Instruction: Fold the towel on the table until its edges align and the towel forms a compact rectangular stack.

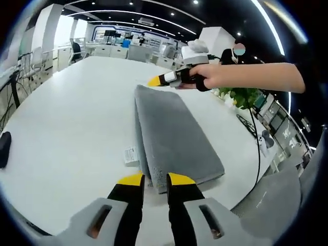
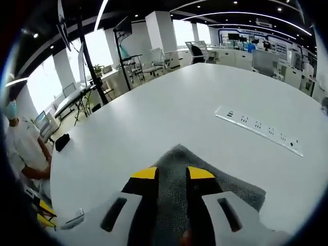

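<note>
A grey towel (image 1: pixel 174 136) lies folded into a long rectangle on the white table (image 1: pixel 77 118), with a white label (image 1: pixel 130 155) sticking out at its near left side. My left gripper (image 1: pixel 156 180) sits at the towel's near end, its yellow-tipped jaws shut on the near corner. At the far end a hand holds my right gripper (image 1: pixel 169 78), its tips at the towel's far edge. In the right gripper view the towel (image 2: pixel 172 169) runs up between the jaws of my right gripper (image 2: pixel 171 173), which is shut on it.
A black object (image 1: pixel 4 148) lies near the table's left edge. A white power strip (image 2: pixel 261 130) is set into the table (image 2: pixel 154 113). A small dark object (image 2: pixel 62 142) rests by the rim, where a person (image 2: pixel 23 146) sits. A plant (image 1: pixel 241 95) stands past the right edge.
</note>
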Tool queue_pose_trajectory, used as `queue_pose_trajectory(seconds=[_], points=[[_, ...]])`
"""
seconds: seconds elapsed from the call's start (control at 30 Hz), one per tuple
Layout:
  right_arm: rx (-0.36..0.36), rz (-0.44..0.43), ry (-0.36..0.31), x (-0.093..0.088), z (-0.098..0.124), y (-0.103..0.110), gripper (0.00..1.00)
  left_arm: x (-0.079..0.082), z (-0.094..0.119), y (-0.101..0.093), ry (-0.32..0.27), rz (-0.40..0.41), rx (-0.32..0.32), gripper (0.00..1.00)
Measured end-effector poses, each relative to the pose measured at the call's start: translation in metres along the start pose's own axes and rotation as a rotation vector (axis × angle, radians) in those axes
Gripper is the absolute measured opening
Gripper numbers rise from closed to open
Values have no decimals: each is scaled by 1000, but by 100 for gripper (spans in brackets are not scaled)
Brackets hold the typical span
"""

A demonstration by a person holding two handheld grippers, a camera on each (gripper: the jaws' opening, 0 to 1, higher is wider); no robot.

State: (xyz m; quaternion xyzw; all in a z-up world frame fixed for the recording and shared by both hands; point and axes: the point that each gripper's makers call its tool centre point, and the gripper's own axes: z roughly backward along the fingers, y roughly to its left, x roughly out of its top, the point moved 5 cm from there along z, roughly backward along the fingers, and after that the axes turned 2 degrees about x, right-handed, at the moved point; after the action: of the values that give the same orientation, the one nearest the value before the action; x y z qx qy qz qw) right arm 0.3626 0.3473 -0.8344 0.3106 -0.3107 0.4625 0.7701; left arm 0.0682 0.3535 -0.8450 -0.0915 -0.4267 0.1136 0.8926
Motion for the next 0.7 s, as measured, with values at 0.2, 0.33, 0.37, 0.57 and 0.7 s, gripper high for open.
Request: queue_pose_trajectory(seconds=[0.2, 0.33, 0.37, 0.57, 0.7], points=[[-9, -10, 4, -5, 8, -3, 19, 9, -4, 3, -1, -51, -4, 20], [-13, -16, 5, -9, 12, -4, 19, 18, -8, 5, -9, -81, -15, 21], [-14, -14, 8, -10, 13, -5, 20, 19, -10, 6, -9, -89, -17, 21], [-21, -3, 11, -14, 23, -7, 21, 33, -20, 4, -12, -133, -28, 22], [-26, -8, 10, -19, 31, -10, 22, 40, -28, 2, 0, -172, -41, 24]])
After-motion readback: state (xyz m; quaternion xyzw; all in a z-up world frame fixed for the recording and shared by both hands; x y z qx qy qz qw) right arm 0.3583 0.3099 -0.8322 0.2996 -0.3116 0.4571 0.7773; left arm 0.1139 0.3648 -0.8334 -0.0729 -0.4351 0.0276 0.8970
